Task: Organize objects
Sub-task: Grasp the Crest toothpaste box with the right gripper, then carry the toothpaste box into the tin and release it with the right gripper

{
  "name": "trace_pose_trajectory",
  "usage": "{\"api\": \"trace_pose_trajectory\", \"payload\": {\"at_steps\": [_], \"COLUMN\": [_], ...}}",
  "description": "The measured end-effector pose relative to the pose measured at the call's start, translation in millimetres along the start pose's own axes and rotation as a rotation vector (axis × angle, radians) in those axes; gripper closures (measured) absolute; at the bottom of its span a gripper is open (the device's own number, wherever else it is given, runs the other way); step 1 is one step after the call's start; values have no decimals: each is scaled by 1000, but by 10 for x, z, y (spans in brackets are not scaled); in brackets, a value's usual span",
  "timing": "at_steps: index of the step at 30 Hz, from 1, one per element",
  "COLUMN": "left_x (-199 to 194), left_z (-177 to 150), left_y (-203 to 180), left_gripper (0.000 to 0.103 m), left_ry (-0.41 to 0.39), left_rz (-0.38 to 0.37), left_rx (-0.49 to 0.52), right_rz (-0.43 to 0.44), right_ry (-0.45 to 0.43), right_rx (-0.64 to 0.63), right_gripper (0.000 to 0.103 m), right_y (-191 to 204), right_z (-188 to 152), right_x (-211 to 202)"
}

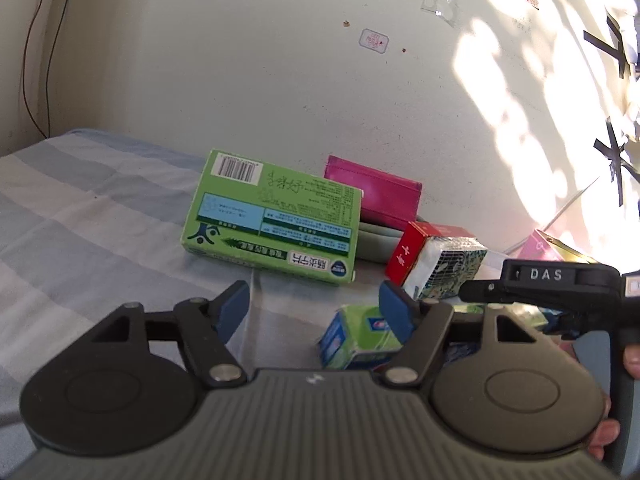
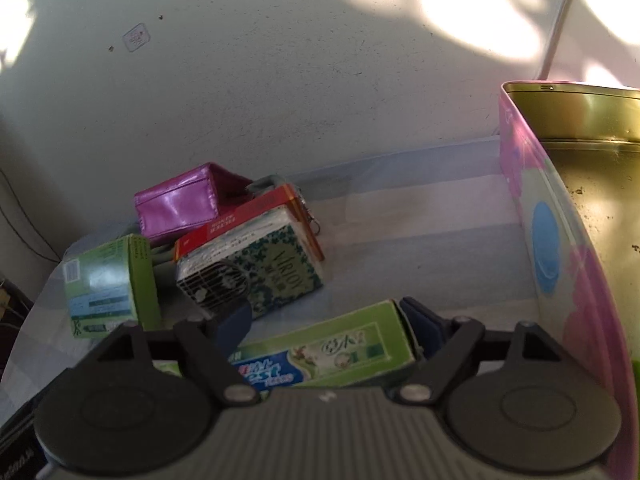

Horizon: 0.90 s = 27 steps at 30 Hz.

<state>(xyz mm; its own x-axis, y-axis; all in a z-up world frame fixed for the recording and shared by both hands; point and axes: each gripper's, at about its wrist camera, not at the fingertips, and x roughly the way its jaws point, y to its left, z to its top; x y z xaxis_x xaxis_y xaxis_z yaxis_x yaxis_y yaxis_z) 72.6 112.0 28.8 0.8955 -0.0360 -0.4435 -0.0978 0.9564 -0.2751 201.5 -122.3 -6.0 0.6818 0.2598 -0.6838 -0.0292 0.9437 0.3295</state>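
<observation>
A green and blue toothpaste box lies across between my right gripper's blue pads, which stand at its two ends; whether they press it I cannot tell. The box also shows in the left wrist view. My left gripper is open and empty above the striped sheet. Behind lie a large green box, a magenta pouch, a red box and a patterned tissue pack.
An open pink tin with a gold inside stands at the right. The white wall is close behind the pile. A cable hangs at the far left. The right gripper's body crosses the left wrist view.
</observation>
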Motion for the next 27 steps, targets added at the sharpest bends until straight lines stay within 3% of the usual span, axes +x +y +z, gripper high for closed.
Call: {"api": "trace_pose_trajectory", "payload": {"at_steps": [3,8,13,16,21,27], "left_x": [42,84,-60,-297,-604,-510], "left_z": [-12,-35,-79,-39,38,-67], "left_y": [42,104,93,139,259,517], "left_gripper": [31,31,31,31,31,33], "left_ry": [55,107,119,90,81,229], "left_rz": [-32,-81,-115,-193,-193,-211], "left_rx": [-25,-68,-56,-71,-1,-79], "right_rz": [84,115,129,155,129,117], "right_ry": [0,-61,-85,-85,-105,-72], "right_rx": [-25,-165,-269,-297,-378,-406], "right_gripper": [20,20,20,22,20,19], "right_y": [72,186,163,71,111,177], "right_z": [-283,-832,-1239,-1417,-1429,-1277], "right_x": [-219,-762,-1238,-1411,-1479,-1260]}}
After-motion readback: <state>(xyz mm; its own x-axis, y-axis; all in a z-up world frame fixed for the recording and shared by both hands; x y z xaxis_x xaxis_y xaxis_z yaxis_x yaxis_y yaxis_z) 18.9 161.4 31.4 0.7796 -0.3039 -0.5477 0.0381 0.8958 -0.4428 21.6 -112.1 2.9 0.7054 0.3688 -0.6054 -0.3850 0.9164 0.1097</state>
